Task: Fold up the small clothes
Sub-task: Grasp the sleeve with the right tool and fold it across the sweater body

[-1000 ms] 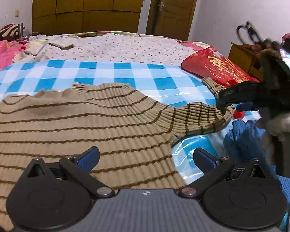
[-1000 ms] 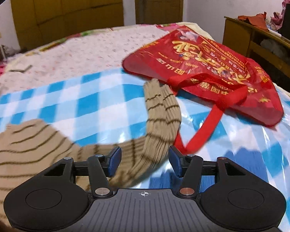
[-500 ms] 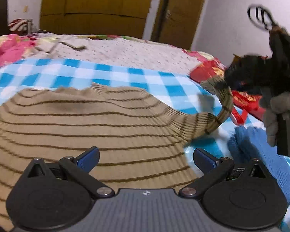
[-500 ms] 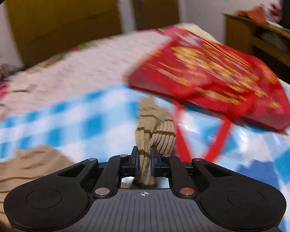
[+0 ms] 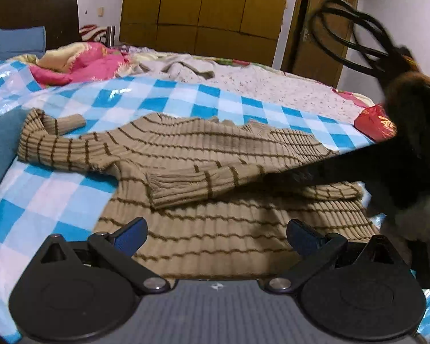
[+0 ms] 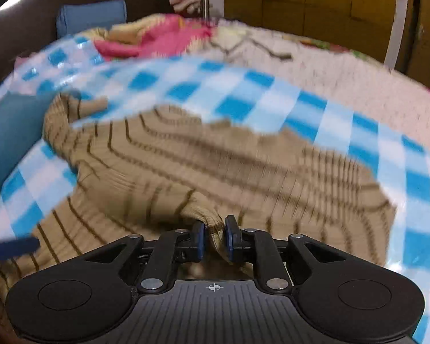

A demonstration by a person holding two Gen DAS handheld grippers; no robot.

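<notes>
Two grippers work one striped knit sweater (image 5: 220, 177) mid-bed on the blue-checked sheet (image 5: 186, 97). Left gripper (image 5: 216, 232) hovers wide open, empty, over its hem. Right gripper (image 6: 214, 239), jaws easing apart, pinches the sleeve (image 6: 215, 230) across the chest for folding.

You see a tan ribbed knit sweater (image 5: 215, 149) with thin dark-brown stripes; blue-and-white checked plastic sheet (image 5: 186, 97) beneath; pink quilt (image 5: 86, 63); red bag (image 5: 372, 121) with gold print; mustard-yellow wardrobe doors (image 5: 200, 8).
</notes>
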